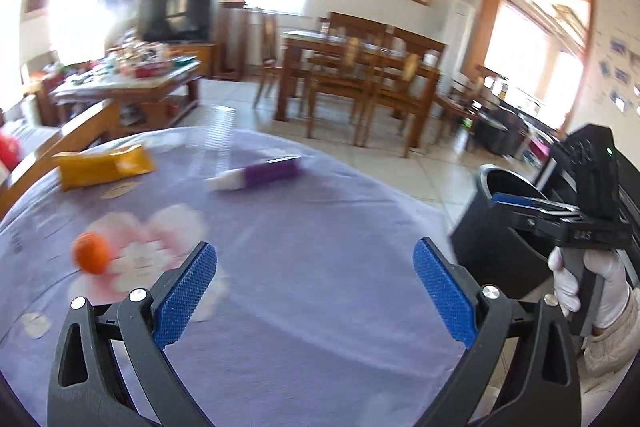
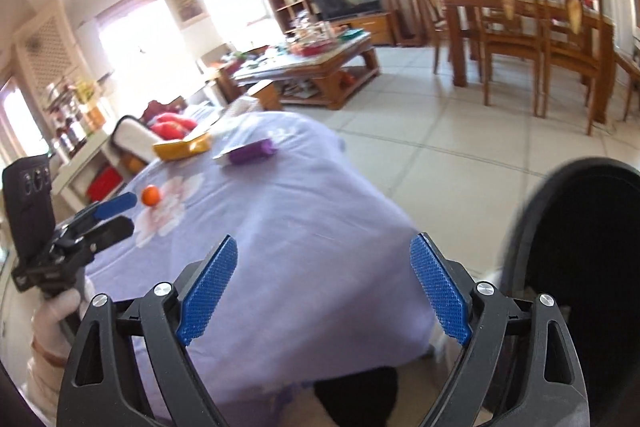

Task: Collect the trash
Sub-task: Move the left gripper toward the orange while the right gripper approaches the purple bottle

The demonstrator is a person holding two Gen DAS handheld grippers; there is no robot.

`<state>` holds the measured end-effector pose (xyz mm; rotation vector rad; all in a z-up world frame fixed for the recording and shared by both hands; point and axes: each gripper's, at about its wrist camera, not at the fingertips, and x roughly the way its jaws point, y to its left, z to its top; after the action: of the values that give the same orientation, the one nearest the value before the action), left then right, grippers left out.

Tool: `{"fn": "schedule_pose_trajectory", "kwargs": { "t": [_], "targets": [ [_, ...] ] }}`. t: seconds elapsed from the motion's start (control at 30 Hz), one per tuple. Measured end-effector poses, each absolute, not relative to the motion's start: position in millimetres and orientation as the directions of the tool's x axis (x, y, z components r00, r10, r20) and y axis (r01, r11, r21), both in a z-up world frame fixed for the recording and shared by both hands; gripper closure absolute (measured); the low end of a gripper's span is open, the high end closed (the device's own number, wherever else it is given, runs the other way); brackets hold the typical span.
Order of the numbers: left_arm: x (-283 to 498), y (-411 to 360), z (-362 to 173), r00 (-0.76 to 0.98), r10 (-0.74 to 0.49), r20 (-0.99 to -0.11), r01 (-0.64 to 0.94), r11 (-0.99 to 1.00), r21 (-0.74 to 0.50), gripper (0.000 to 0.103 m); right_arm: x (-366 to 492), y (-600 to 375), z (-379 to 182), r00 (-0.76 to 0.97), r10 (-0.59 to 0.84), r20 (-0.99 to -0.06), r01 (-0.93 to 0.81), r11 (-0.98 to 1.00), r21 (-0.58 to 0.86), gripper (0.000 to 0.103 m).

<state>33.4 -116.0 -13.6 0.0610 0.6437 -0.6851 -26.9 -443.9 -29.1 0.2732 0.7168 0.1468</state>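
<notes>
On the table with a lilac cloth (image 1: 300,287) lie a yellow snack packet (image 1: 104,167), a purple and white tube (image 1: 256,175) and a small orange fruit (image 1: 91,253). They also show in the right wrist view: packet (image 2: 182,147), tube (image 2: 250,151), fruit (image 2: 151,195). My left gripper (image 1: 316,291) is open and empty above the near part of the cloth. My right gripper (image 2: 324,287) is open and empty over the table's right edge, beside a black trash bin (image 2: 580,247). The bin also shows in the left wrist view (image 1: 500,247).
A wooden dining table with chairs (image 1: 360,75) stands across the tiled floor. A cluttered coffee table (image 1: 128,79) and a TV (image 1: 178,17) are at the far left. A sofa arm (image 1: 60,143) lies behind the table.
</notes>
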Motion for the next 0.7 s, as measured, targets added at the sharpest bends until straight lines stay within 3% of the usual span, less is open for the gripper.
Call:
{"fn": "schedule_pose_trajectory", "kwargs": {
  "t": [0.27, 0.7],
  "targets": [
    [80, -36, -19, 0.671, -0.411, -0.617, 0.404, 0.900, -0.161, 0.005, 35, -371, -30, 0.718, 0.296, -0.630, -0.176, 0.953, 0.247, 0.016],
    [134, 0, -46, 0.608, -0.323, -0.725, 0.334, 0.933, -0.135, 0.005, 163, -289, -46, 0.631, 0.168, -0.758, -0.405, 0.904, -0.136, 0.021]
  ]
}}
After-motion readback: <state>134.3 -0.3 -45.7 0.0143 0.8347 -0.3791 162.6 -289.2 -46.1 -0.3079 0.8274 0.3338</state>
